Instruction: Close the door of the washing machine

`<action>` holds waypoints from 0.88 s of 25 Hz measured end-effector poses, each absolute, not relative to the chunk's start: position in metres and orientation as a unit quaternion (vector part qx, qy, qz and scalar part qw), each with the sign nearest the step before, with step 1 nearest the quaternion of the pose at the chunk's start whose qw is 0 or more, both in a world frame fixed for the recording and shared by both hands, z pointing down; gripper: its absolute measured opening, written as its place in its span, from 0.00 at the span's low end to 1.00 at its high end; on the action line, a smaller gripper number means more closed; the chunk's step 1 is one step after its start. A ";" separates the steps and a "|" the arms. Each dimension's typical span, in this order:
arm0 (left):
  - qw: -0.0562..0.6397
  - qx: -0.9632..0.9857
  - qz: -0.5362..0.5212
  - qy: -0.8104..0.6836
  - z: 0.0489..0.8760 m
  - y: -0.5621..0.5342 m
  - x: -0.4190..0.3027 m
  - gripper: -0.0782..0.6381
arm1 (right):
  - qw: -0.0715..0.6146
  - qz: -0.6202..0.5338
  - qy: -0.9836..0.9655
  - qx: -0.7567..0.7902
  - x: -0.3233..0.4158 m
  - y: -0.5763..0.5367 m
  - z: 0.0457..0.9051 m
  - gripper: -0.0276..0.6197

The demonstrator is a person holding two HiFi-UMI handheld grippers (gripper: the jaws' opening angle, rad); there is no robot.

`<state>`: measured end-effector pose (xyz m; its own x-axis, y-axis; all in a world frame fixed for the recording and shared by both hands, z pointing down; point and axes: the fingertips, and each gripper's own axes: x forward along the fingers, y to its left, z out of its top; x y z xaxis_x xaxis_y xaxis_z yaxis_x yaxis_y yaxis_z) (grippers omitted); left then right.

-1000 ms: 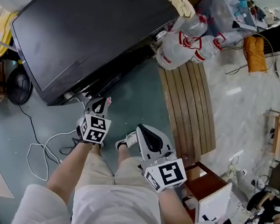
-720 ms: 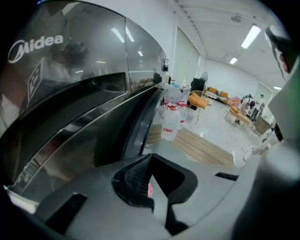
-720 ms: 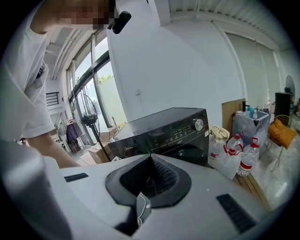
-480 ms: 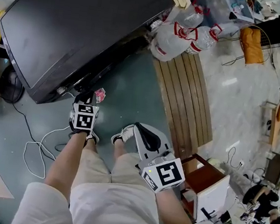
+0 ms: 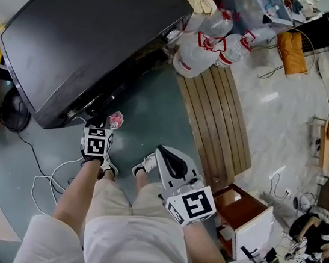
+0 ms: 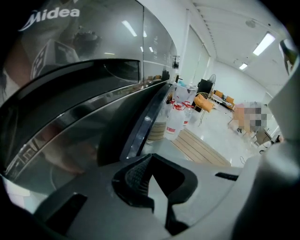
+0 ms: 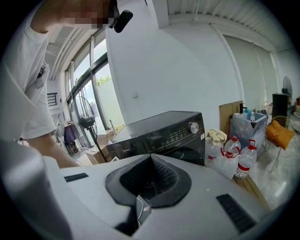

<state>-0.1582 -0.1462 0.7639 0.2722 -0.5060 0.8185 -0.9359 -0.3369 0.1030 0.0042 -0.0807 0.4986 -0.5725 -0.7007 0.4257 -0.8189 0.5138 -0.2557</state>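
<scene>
Door [image 6: 70,140] of curved dark glass sits on the front face of the glossy black washing machine [image 5: 93,33], seemingly swung nearly home; whether it has latched you cannot tell. Your left gripper [image 6: 149,161] is clenched empty, tips just beside the door's rim. Your right gripper [image 7: 151,158], likewise clenched empty, hangs well apart; a final push may remain

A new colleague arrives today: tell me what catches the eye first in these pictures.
The big black washing machine fills the upper left of the head view, with the shut left gripper close at its front. To its right, large water bottles stand at the far end of a wooden slatted platform.
</scene>
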 end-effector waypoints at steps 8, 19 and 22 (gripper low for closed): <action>0.296 0.746 0.316 -0.506 0.706 -0.162 -0.155 0.11 | 0.112 0.202 -0.857 0.461 0.008 -0.081 0.467 0.04; 0.246 0.808 0.291 -0.449 0.615 -0.149 -0.127 0.11 | 0.095 0.177 -0.848 0.490 0.003 -0.083 0.420 0.04; 0.238 0.820 0.267 -0.446 0.585 -0.144 -0.127 0.11 | 0.092 0.168 -0.854 0.484 -0.007 -0.082 0.408 0.04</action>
<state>-0.1270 -0.1445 0.5846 0.4595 -0.6040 0.6512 -0.8589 -0.4887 0.1528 -0.0067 -0.0818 0.4076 -0.5150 -0.7951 0.3204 -0.8572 0.4756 -0.1977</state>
